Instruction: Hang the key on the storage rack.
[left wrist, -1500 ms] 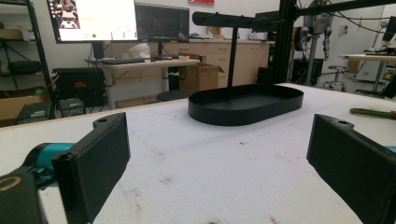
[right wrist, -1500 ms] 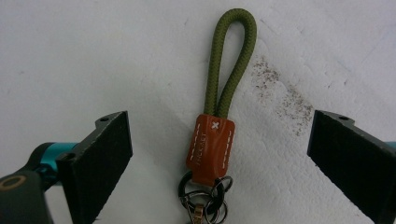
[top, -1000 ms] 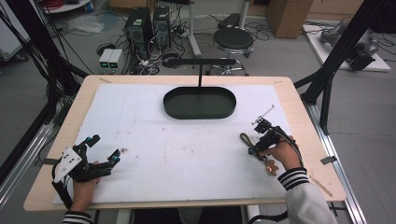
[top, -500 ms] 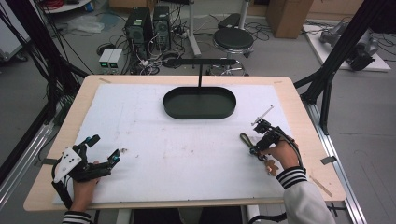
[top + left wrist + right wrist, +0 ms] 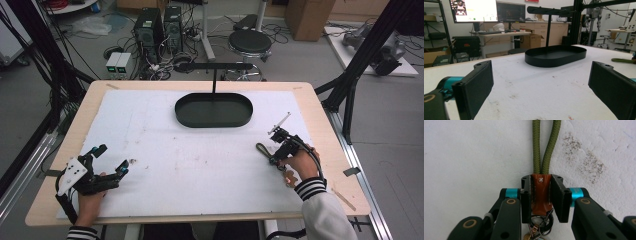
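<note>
R tool (image 5: 541, 195) pinching brown tab of green cord keychain (image 5: 541, 192), L tool (image 5: 107, 160) spread wide, black tray (image 5: 213, 111) beyond

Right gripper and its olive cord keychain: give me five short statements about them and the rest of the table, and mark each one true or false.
1. The right gripper is shut on the brown leather tab of the olive-green cord loop keychain. True.
2. The left gripper holds the keychain. False: its jaws stand wide apart with nothing between them.
3. The black oval metal tray sits at the far middle of the white foam-covered table. True.
4. The keychain lies inside the tray. False: it rests on the table surface, apart from the tray, near the right side.
5. Metal key rings hang at the tab's near end. True.
</note>
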Motion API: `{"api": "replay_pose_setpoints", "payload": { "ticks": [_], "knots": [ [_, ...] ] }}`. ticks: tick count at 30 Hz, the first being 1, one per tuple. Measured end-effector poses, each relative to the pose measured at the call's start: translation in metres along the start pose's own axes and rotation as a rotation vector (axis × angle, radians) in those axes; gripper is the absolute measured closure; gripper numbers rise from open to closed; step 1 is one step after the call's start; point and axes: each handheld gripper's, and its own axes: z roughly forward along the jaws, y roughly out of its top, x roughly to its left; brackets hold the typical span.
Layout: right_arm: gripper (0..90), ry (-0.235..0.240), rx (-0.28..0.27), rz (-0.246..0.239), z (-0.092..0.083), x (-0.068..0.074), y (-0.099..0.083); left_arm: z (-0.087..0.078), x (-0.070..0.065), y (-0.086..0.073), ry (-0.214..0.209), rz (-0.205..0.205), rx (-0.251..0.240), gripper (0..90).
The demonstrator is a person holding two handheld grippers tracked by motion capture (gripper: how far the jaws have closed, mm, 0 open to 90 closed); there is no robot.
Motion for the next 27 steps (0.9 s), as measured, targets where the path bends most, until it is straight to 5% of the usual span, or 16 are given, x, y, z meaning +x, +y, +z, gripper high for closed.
{"api": "replay_pose_setpoints", "payload": {
  "ticks": [12,22,27],
  "knots": [
    [73.1,0.001,-0.060,-0.009,-0.006,0.000,0.000,0.000,0.000,0.000,0.001,-0.001,0.000,6.5],
    [73.1,0.032,-0.231,-0.028,-0.021,0.001,0.000,0.000,0.000,0.000,0.000,-0.002,0.001,6.4],
    [73.2,0.040,-0.391,-0.059,-0.032,0.002,0.001,0.000,0.000,0.000,0.001,-0.002,0.000,6.5]
  ]
}}
